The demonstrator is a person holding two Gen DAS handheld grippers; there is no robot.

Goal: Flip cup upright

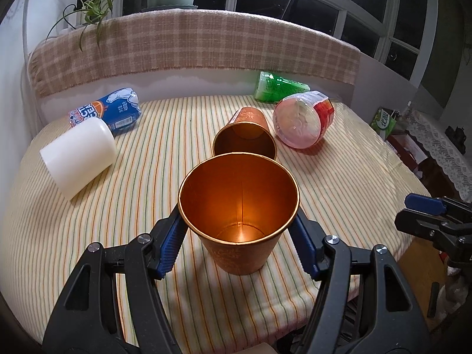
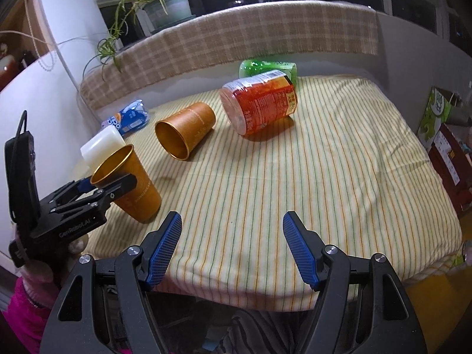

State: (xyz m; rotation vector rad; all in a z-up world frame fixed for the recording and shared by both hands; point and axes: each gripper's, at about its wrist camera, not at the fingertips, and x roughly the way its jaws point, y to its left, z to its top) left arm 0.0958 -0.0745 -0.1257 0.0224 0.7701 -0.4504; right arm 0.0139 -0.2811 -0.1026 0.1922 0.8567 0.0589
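Note:
An orange cup [image 1: 239,218] stands upright, a little tilted, near the front edge of the striped table; it also shows in the right wrist view [image 2: 129,187]. My left gripper [image 1: 238,237] is shut on this cup just below its rim, blue pads [image 1: 171,246] on both sides. A second orange cup [image 1: 246,134] lies on its side behind it, mouth toward me, also in the right wrist view [image 2: 184,128]. My right gripper [image 2: 233,247] is open and empty over the front edge, right of the held cup.
On the striped cloth [image 2: 324,177] lie a white cup [image 1: 78,157], a blue packet [image 1: 113,112], a green bottle [image 1: 278,87] and a red-labelled tub [image 2: 259,103]. A plaid-covered backrest [image 1: 191,44] borders the far side. Boxes [image 2: 442,135] stand to the right.

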